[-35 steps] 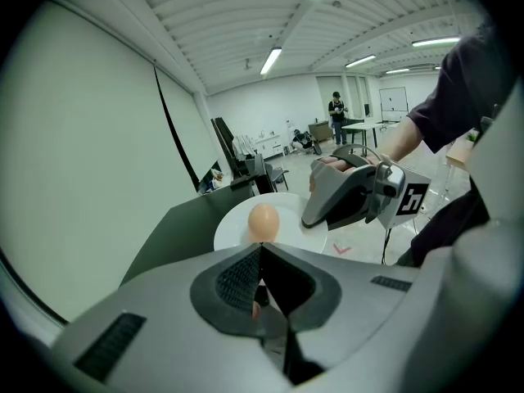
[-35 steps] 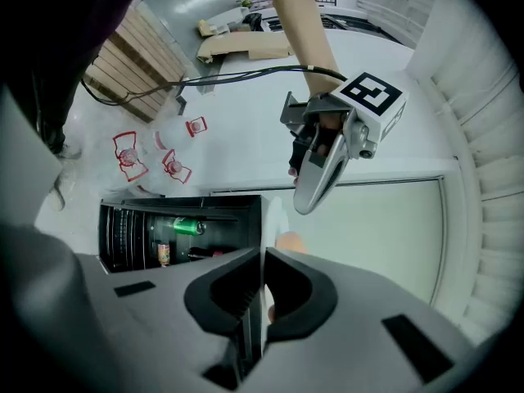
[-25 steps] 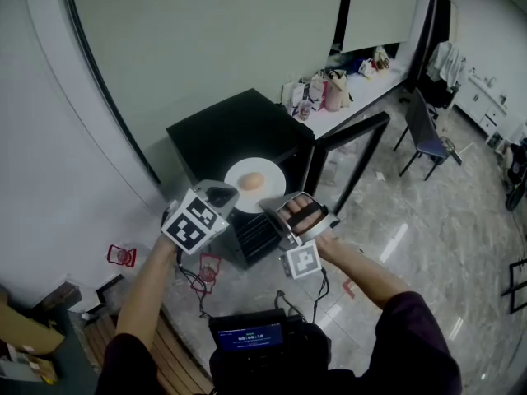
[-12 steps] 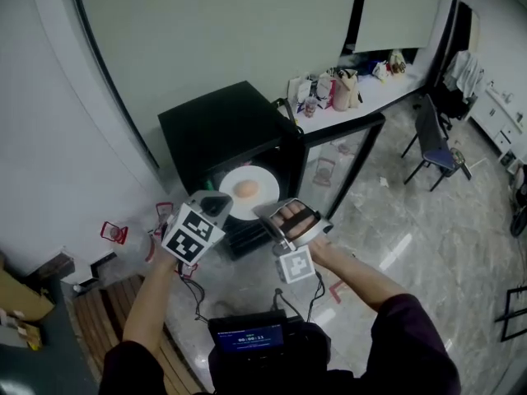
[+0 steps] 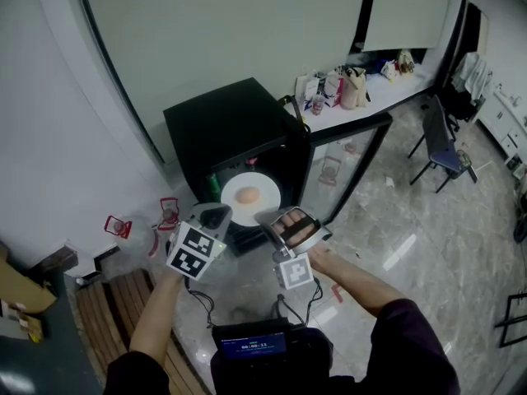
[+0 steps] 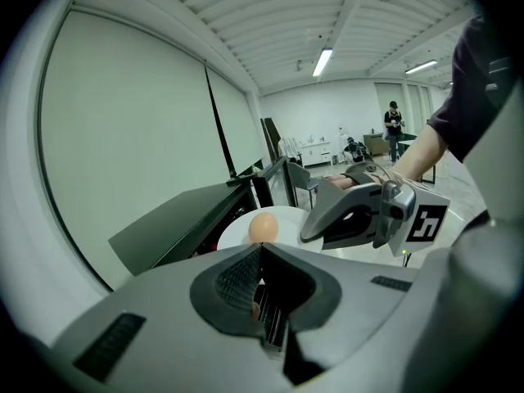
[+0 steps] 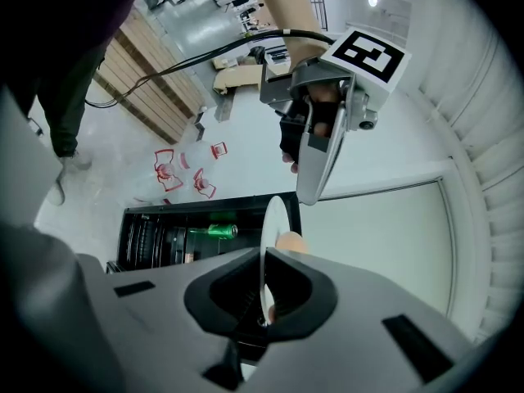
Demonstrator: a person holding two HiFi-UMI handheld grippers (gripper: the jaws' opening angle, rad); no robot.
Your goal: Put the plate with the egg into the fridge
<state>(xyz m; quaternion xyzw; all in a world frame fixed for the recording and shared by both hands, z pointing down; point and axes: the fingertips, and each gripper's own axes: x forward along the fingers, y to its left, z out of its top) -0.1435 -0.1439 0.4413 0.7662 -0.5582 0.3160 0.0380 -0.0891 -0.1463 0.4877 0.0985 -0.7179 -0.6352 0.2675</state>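
Observation:
A white plate (image 5: 263, 202) carrying a brown egg (image 5: 248, 195) is held level in front of the open black fridge (image 5: 230, 126). My left gripper (image 5: 219, 215) is shut on the plate's near-left rim and my right gripper (image 5: 272, 217) is shut on its near-right rim. In the left gripper view the egg (image 6: 263, 225) sits on the plate (image 6: 293, 219) just past my shut left gripper (image 6: 260, 254), with the right gripper (image 6: 360, 211) across from it. The right gripper view shows the plate (image 7: 271, 229) edge-on in my right gripper (image 7: 264, 259), the egg (image 7: 291, 241) beside it, and the left gripper (image 7: 321, 142) beyond.
The fridge's glass door (image 5: 356, 159) stands swung open to the right. A green bottle (image 7: 211, 231) lies on a shelf inside the fridge. Red wire objects (image 5: 118, 225) lie on the floor at left. A counter with bags (image 5: 354, 85) and a chair (image 5: 440, 145) stand farther right.
Both grippers have carried the plate downward and closer to the fridge opening; it now sits in front of the opening rather than above the fridge top. Both grips are unchanged.

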